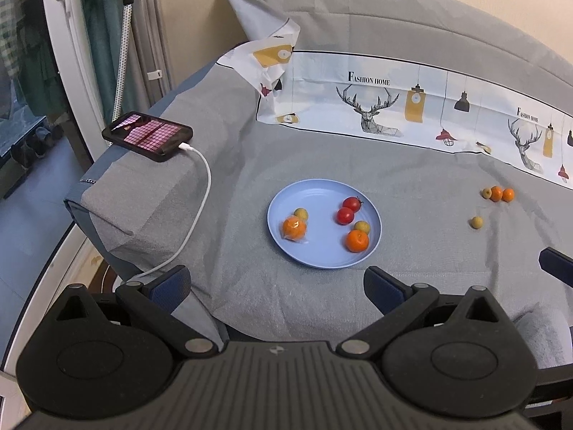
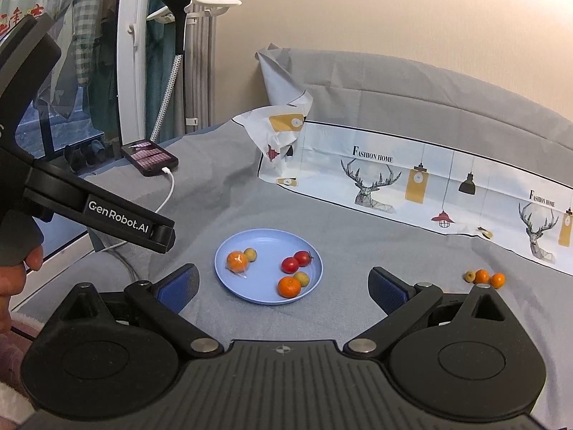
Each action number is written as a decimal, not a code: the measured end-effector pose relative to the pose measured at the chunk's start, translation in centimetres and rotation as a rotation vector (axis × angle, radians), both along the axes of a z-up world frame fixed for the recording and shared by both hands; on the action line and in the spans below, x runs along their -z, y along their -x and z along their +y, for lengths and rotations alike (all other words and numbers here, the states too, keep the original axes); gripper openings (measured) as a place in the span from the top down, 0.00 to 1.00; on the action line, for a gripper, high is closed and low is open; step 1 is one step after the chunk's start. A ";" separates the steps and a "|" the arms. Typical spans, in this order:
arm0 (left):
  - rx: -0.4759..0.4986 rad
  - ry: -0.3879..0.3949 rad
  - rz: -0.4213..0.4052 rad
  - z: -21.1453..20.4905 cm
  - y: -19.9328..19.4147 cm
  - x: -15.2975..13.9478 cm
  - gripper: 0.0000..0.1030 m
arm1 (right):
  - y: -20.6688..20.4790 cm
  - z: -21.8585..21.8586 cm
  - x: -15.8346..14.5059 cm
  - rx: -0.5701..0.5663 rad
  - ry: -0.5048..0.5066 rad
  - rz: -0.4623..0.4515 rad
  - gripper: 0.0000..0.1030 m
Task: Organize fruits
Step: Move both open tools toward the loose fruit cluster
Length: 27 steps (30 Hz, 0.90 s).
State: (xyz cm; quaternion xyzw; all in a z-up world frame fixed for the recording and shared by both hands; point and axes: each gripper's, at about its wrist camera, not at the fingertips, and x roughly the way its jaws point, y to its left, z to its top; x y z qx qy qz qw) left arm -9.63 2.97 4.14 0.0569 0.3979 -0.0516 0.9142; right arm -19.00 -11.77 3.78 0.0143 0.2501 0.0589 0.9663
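Observation:
A light blue plate (image 1: 324,193) (image 2: 266,238) lies on the grey cloth. On it sit a wrapped orange (image 1: 294,228) (image 2: 237,261), a bare orange (image 1: 357,240) (image 2: 289,286), two red tomatoes (image 1: 348,210) (image 2: 295,261) and two small yellow-green fruits (image 1: 301,213) (image 1: 362,226). Off the plate to the right lie two small oranges (image 1: 502,194) (image 2: 489,278) with a small yellow-green fruit (image 1: 486,192) (image 2: 469,275); another one (image 1: 476,222) sits alone. My left gripper (image 1: 277,285) is open and empty, short of the plate. My right gripper (image 2: 284,286) is open and empty too, with the plate showing between its fingers.
A phone (image 1: 147,136) (image 2: 149,157) on a white cable (image 1: 200,193) rests on the raised left cushion. A printed cloth with deer (image 1: 376,107) (image 2: 372,179) runs along the back. A garment steamer (image 2: 177,36) and window stand at the left. A hand (image 2: 14,276) holds the left gripper's body (image 2: 118,220).

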 end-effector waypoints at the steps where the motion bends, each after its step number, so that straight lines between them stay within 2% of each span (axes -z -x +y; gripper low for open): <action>1: 0.002 -0.001 0.002 0.0 -0.1 0.1 0.00 | 0.0 0.0 0.0 0.000 0.000 0.001 0.03; 27: 0.009 -0.036 0.059 -1.0 -1.7 1.7 0.00 | -1.7 -1.0 1.3 -0.005 -0.038 0.065 0.03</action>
